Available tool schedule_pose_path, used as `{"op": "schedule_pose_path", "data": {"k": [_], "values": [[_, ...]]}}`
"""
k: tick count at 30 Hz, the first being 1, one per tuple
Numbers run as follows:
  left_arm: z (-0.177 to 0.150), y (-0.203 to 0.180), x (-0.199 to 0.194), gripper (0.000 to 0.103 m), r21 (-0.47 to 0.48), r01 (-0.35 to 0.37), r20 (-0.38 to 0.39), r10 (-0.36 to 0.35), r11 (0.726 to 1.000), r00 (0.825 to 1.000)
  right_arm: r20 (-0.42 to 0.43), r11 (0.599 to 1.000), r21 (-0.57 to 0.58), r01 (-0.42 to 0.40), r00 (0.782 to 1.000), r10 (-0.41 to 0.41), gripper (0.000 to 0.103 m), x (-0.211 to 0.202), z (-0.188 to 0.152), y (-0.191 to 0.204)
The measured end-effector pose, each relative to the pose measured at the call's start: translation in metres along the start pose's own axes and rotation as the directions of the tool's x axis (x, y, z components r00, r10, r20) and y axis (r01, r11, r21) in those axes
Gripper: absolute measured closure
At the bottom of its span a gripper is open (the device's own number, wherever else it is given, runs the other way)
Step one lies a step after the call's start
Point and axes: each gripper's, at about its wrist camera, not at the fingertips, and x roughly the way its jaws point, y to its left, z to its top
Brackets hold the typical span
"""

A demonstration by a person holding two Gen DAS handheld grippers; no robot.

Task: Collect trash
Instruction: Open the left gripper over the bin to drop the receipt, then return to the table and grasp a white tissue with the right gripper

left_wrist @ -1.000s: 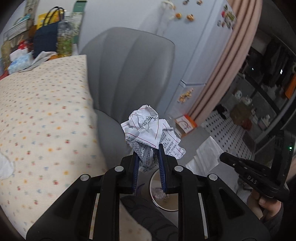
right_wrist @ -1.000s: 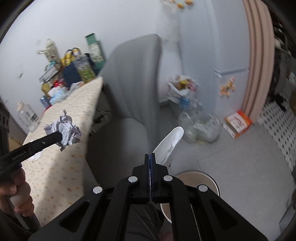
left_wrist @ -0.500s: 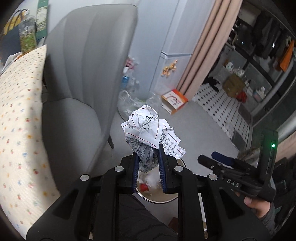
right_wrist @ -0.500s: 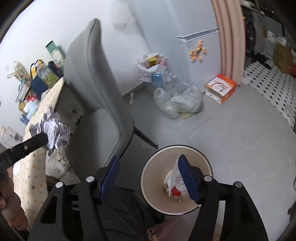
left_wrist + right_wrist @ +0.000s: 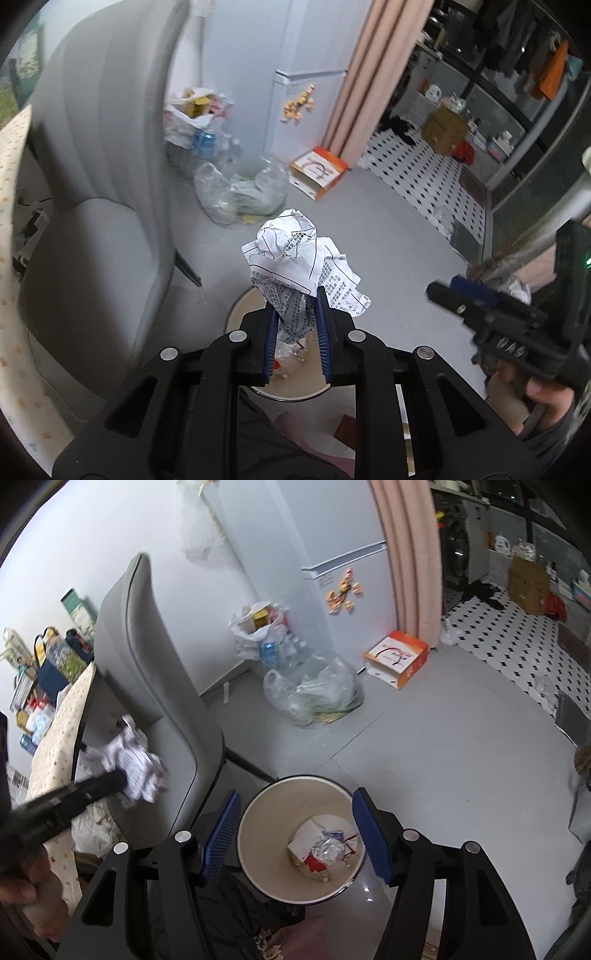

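A crumpled printed paper ball (image 5: 295, 266) is pinched in my left gripper (image 5: 295, 295), which is shut on it and hangs over the near rim of the round cream bin (image 5: 236, 314). In the right wrist view the bin (image 5: 258, 812) stands on the floor right below my right gripper (image 5: 295, 795). That gripper is open, its blue pads (image 5: 221, 830) straddling the bin with nothing between them. Wrappers and scraps (image 5: 321, 849) lie at the bin's bottom. The paper ball (image 5: 133, 760) shows at the left, in front of the chair. The right gripper (image 5: 461, 291) appears at the right in the left wrist view.
A grey padded chair (image 5: 147, 672) stands close to the left of the bin, next to a table with a dotted cloth (image 5: 62, 731). Behind are clear plastic bags of trash (image 5: 314, 694), an orange-and-white box (image 5: 399, 657), a white fridge (image 5: 332, 554) and a pink curtain (image 5: 406, 554).
Both grippers swung from the table side over to the bin and tipped downward. The right jaws went from shut to open, and the white scrap seen at them is gone. The left still holds the paper.
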Motion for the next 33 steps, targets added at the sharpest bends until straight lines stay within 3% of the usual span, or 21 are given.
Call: {"op": "schedule_pose_path", "data": {"k": [6,7,8,12,20,22,28,33], "values": [[0.0,-0.027,0.017,0.079,0.05,0.055,-0.039,-0.053,0.997,0.998,0.037,0.999,0.045,0.02,0.999,-0.022,0.04,-0.019,0.002,-0.028],[0.0,-0.029,0.019,0.073,0.054,0.056,-0.043,-0.054,0.997,0.998,0.04,0.998,0.05,0.022,0.999,-0.024,0.039,-0.02,0.003,-0.032],[0.0,-0.031,0.02,0.056,0.056,0.055,-0.043,-0.053,0.997,0.998,0.042,0.998,0.056,0.024,0.999,-0.026,0.039,-0.021,0.005,-0.035],[-0.003,-0.032,0.013,0.035,0.059,0.067,-0.012,-0.067,0.996,0.998,0.053,0.997,0.07,0.02,0.998,-0.023,0.039,-0.024,0.006,-0.04],[-0.004,-0.016,-0.016,0.021,0.055,0.004,0.069,-0.007,0.998,0.998,0.059,1.0,0.024,-0.008,0.998,0.006,0.033,-0.026,0.006,-0.012],[-0.005,-0.008,-0.027,0.019,0.046,-0.006,0.098,0.001,0.999,0.995,0.069,1.0,0.006,-0.015,0.998,0.015,0.027,-0.029,0.007,0.001],[-0.01,0.024,-0.06,0.014,-0.042,-0.031,0.163,0.037,0.999,0.986,0.094,0.998,-0.04,-0.055,0.994,0.059,0.009,-0.032,0.007,0.039],[-0.018,0.06,-0.092,0.007,-0.134,-0.063,0.228,0.093,0.989,0.969,0.097,0.993,-0.095,-0.071,0.992,0.08,0.008,-0.033,0.008,0.075]]}}
